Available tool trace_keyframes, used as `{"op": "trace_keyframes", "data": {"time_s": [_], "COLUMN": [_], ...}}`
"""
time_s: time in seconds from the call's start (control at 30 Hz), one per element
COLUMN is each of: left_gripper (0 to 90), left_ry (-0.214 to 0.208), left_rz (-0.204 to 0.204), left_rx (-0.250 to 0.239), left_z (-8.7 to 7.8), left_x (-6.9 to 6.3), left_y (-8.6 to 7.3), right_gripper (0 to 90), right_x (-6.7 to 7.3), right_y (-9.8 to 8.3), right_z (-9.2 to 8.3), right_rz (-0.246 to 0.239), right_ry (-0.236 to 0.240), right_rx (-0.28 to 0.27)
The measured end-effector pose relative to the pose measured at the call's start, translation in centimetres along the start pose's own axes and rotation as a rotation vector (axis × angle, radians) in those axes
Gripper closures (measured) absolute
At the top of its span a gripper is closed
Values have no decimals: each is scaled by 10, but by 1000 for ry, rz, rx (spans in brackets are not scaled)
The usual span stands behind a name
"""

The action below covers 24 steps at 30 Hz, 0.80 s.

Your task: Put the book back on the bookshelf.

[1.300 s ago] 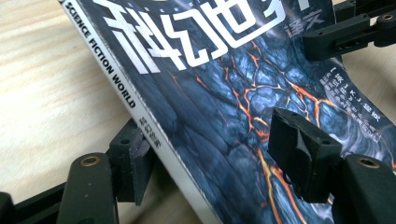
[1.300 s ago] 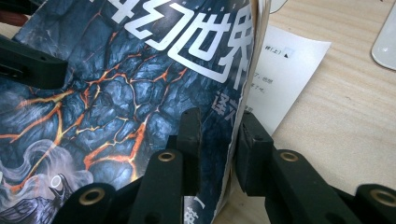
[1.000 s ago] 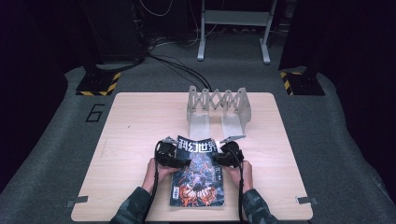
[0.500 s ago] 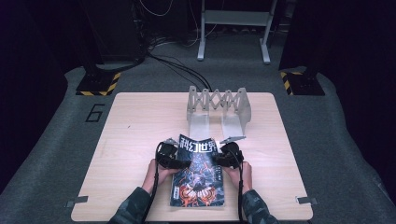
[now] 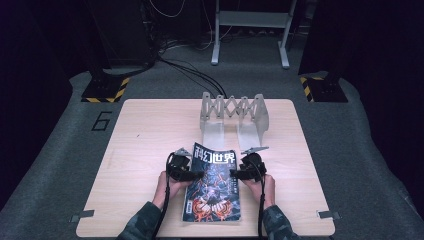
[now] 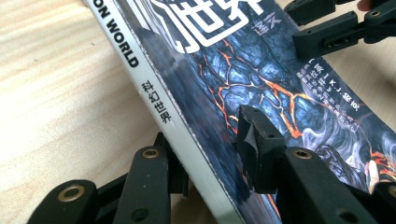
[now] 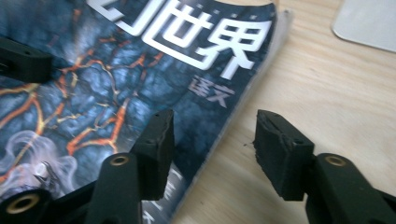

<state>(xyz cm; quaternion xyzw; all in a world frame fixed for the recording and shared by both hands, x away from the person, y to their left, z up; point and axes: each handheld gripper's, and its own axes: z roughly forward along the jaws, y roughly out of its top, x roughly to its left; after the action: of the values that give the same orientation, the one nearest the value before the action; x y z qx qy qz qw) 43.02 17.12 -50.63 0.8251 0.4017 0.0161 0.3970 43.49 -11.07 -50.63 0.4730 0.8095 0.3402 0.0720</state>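
A magazine (image 5: 212,190) with a dark blue and orange cover and white title characters lies at the table's near middle, its far end raised and tilted. My left gripper (image 5: 192,175) is shut on its white spine (image 6: 154,102): one jaw sits under the spine, the other presses on the cover (image 6: 280,93). My right gripper (image 5: 237,172) stands open astride the opposite edge. In the right gripper view (image 7: 212,135), one jaw hangs over the cover (image 7: 116,70) and the other over bare wood.
A grey folding rack (image 5: 234,112) with two flat feet stands just beyond the magazine. The light wooden table (image 5: 145,140) has bare room left and right. Striped stand bases (image 5: 105,90) and cables lie on the floor behind.
The magazine's far end has lifted off the table and tilted, with the left gripper holding its spine. Both hands stay at its sides.
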Motion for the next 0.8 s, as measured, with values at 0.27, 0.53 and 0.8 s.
{"op": "trace_keyframes", "data": {"time_s": [0.27,0.53,0.8], "left_gripper": [699,728,737], "left_ry": [22,9,-7], "left_rz": [46,78,103], "left_rx": [-57,-163,-226], "left_z": [-6,-15,-22], "left_x": [-10,-19,-22], "left_y": [0,-7,-13], "right_gripper": [350,288,269], "right_x": [-5,-9,-18], "right_y": [-4,2,10], "right_z": [-3,-1,6], "right_rz": [-5,14,20], "right_ry": [6,58,149], "right_rx": [-7,12,3]}}
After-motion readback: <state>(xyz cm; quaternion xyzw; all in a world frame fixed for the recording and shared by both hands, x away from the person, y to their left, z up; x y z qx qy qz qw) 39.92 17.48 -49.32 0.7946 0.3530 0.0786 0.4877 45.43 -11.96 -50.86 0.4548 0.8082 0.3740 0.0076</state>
